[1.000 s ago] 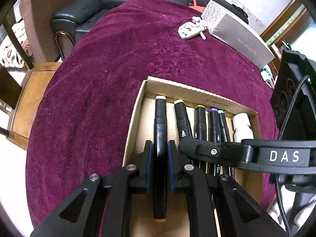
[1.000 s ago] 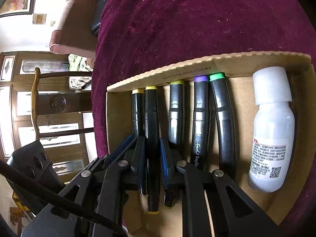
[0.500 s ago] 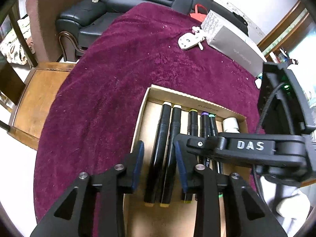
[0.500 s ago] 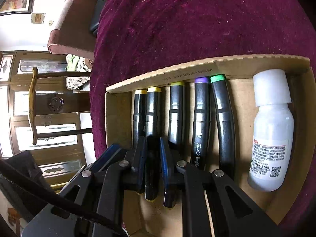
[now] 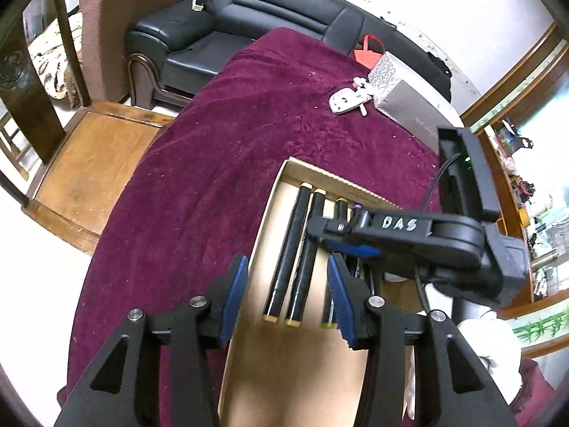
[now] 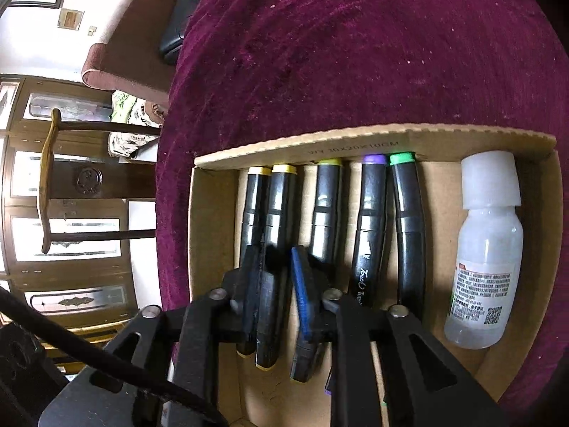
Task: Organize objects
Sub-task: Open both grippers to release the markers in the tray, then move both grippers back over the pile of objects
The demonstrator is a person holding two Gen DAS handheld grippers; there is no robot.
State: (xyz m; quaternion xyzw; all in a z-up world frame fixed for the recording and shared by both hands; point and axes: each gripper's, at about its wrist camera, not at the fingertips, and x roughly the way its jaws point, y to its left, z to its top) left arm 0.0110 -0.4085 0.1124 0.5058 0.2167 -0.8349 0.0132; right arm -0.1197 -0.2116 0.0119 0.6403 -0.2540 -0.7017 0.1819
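A wooden chair [image 5: 89, 163] stands at the left edge of a table draped in maroon velvet cloth [image 5: 213, 163], with a black leather sofa [image 5: 249, 17] behind it. A white key fob [image 5: 343, 99] and a grey box [image 5: 409, 106] lie further right.

On the cloth sits a cardboard box [image 6: 373, 142] holding five black markers [image 6: 371, 220] side by side and, at its right end, a white bottle [image 6: 487, 249].

The left gripper [image 5: 286, 297] hangs wide apart and empty above the box; a second ago it clasped the leftmost marker. The right gripper [image 6: 277, 293], then closed on the second marker, is now parted and loose around it.
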